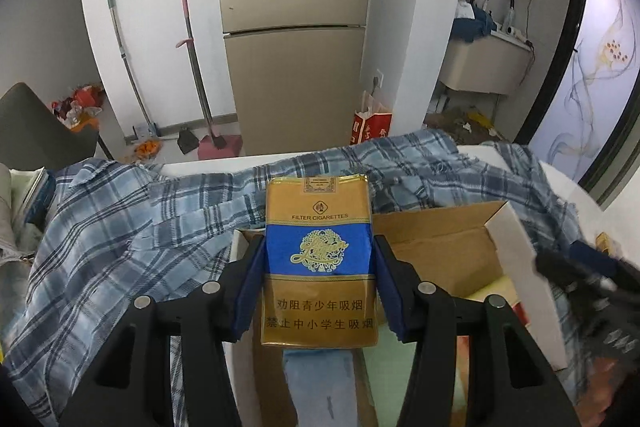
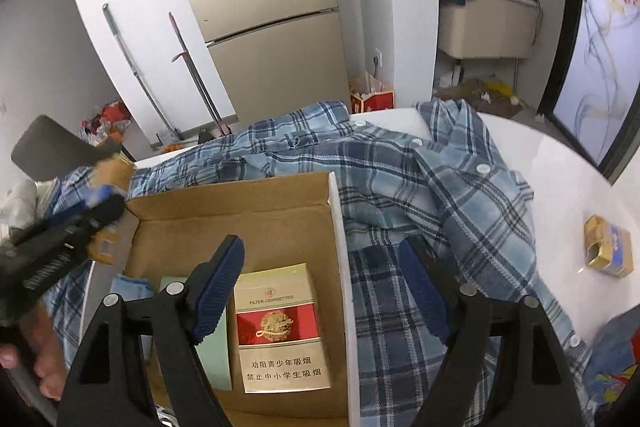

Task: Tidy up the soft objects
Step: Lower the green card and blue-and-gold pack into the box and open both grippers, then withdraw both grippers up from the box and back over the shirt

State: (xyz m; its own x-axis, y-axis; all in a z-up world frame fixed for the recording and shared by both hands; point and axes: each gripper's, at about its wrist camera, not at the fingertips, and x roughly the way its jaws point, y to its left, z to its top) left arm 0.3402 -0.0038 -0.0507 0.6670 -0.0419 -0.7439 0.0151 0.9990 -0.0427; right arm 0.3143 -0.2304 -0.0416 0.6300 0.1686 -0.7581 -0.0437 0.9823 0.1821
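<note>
Where the left wrist view looked down, the left gripper (image 1: 320,263) clamped a blue-and-gold soft cigarette pack (image 1: 319,267) by its sides above the cardboard box (image 1: 436,239); light and crushable, it wanted gentle pressure. In the right wrist view, the right gripper (image 2: 320,279) stood open and empty over the box, where a red-and-gold cigarette pack (image 2: 280,327) lay flat.

Probably home: fridge (image 1: 294,27), brooms (image 1: 196,67)

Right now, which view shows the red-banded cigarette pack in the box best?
The right wrist view: the red-banded pack lies flat in the cardboard box, label readable. In the left wrist view the held blue-banded pack blocks most of the box interior.
</note>
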